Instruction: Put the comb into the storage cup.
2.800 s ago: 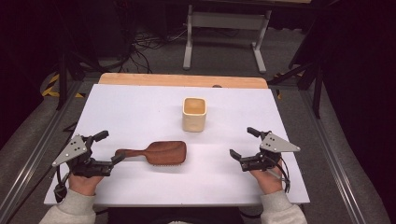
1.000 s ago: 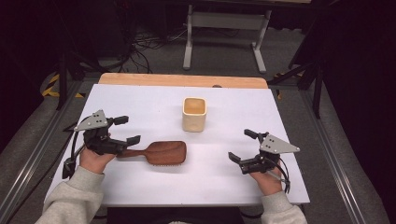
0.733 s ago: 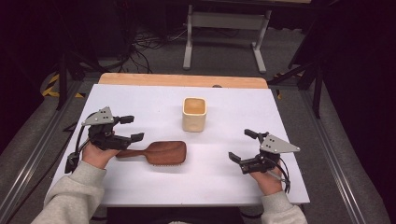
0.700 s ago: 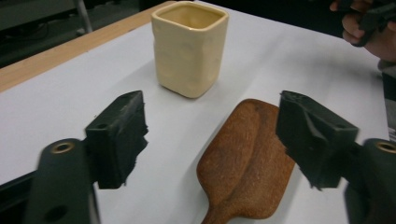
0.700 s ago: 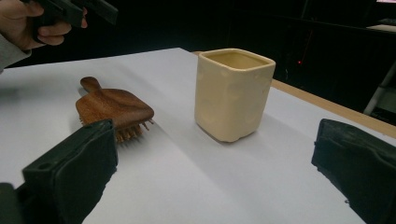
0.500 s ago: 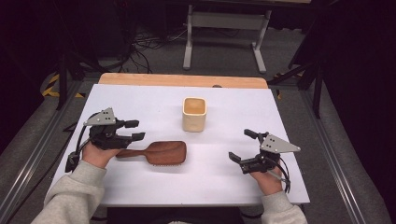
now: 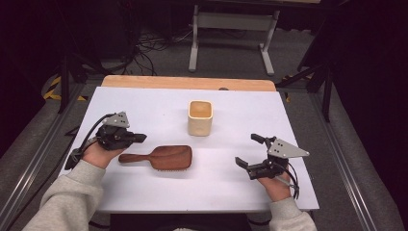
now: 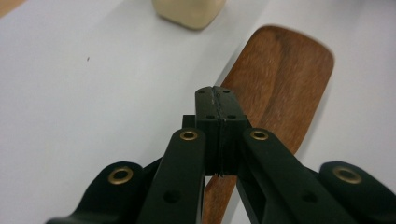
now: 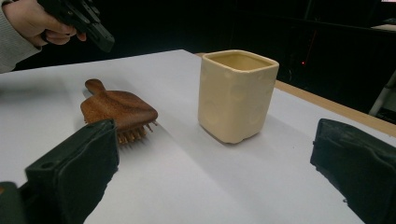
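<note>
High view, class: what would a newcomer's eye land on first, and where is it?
Probably the brown wooden hairbrush lying bristles down in the middle of the white table, with the cream cup standing just behind it. Next, the left hand-held gripper, shut, above the brush handle, and the right hand-held gripper, open, at the right.

Left gripper [image 7: 137, 138] fingers pressed together; right gripper [image 7: 250, 151] fingers spread wide.
</note>
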Tool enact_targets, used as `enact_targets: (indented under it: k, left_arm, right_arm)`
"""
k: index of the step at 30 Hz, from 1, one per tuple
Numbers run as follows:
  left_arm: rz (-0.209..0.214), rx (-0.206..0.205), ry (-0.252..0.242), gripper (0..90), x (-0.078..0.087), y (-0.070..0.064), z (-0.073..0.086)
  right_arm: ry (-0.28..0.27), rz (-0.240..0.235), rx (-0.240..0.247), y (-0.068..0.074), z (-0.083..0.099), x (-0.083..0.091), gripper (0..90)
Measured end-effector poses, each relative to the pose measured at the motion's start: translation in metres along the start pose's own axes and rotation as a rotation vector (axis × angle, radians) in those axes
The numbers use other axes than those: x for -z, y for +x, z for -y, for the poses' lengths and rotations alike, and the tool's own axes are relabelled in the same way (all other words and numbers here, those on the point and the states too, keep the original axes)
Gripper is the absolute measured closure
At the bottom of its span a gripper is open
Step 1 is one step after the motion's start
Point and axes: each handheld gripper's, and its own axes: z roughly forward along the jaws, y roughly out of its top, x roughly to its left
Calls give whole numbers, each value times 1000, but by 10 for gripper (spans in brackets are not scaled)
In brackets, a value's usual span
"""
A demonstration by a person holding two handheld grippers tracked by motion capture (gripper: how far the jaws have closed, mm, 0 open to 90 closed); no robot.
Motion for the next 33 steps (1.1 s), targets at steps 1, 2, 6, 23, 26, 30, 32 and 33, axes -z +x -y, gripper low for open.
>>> enact_targets:
  k: [1, 2, 6, 23, 26, 30, 32, 33]
  left_arm:
    - [-2, -3, 25, 900, -2, 0, -1]
    - [-15, -7, 51, 900, -5, 1, -2]
    - [-53, -7, 168, 900, -16, 4, -5]
    - [-38, -5, 441, 900, -42, 10, -6]
    - [-18, -8, 458, 900, -45, 10, -5]
    - [-4, -12, 496, 900, -47, 10, -5]
    - [1, -4, 509, 900, -48, 10, -4]
    - [4, -3, 516, 900, -49, 10, -4]
  right_arm:
    - [0, 0, 0, 0, 0, 0, 13]
    - [-1, -2, -1, 0, 0, 0, 13]
    - [5, -7, -1, 1, 0, -1, 13]
    - [23, -17, 6, 1, 2, -3, 13]
    - [24, -20, 5, 1, 2, -3, 14]
    - [24, -24, 2, 2, 2, -4, 13]
    - [26, -23, 3, 1, 2, -4, 13]
    - [26, -23, 2, 1, 2, -4, 13]
